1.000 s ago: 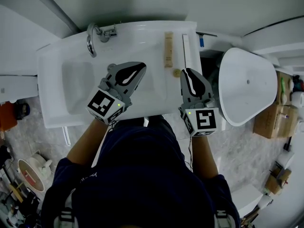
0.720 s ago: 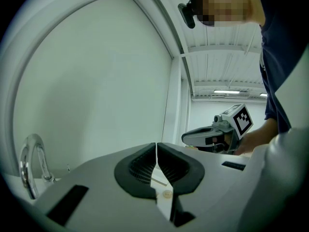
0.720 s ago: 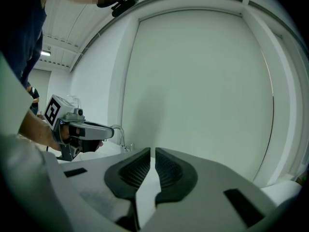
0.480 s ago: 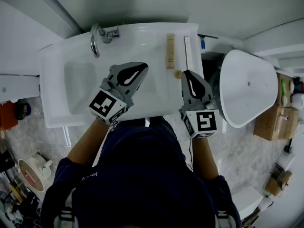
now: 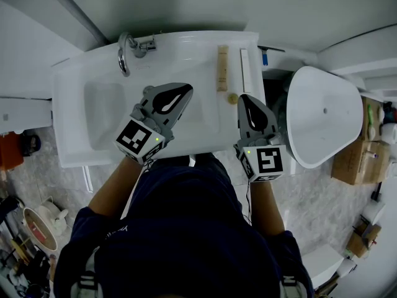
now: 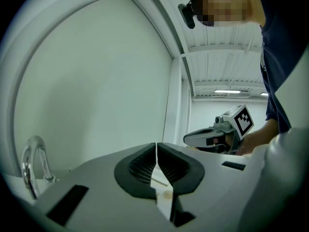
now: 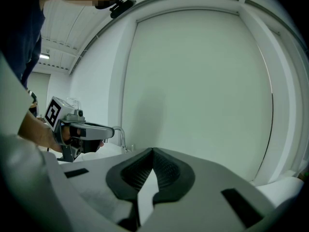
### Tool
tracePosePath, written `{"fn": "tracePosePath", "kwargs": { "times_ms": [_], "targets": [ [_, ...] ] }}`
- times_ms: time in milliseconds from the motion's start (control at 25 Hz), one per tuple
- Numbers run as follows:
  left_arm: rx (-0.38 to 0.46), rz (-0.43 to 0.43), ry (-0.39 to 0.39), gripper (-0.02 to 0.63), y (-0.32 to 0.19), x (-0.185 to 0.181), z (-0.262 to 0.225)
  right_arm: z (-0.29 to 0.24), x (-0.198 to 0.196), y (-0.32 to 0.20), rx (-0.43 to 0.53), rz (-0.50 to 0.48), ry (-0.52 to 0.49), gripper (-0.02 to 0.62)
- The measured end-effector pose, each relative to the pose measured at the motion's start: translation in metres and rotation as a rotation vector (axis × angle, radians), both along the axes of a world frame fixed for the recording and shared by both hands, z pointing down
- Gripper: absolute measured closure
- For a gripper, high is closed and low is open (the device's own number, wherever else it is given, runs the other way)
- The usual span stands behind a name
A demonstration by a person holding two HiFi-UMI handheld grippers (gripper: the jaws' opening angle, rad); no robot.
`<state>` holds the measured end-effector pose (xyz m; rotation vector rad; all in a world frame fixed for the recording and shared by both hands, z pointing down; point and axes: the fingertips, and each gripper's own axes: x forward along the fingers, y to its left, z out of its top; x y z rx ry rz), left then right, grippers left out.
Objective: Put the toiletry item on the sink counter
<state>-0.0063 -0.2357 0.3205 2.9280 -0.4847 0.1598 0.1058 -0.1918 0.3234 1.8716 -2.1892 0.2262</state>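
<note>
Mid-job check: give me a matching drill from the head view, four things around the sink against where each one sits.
Things:
1. curved chrome faucet
2. long flat beige toiletry bar
3. small round beige piece
4. large white oval toilet lid

Places:
A. right of the white sink, past its edge
B. beside the tip of the shut right tool
C. at the sink's far rim, towards the left
D. lying on the sink's far right part, next to a thin white stick

Pairs: 1-C, 2-D, 3-B, 4-A.
</note>
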Motion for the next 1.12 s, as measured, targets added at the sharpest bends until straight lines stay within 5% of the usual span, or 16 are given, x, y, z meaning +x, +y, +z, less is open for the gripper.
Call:
{"fn": "tracePosePath", "kwargs": {
  "times_ms": [1120],
  "targets": [
    [-0.007, -0.004, -0.018, 0.572, 0.009, 0.015, 0.005, 0.011, 0.016, 0.009, -0.027, -0.011, -0.040, 0.591]
  ]
}}
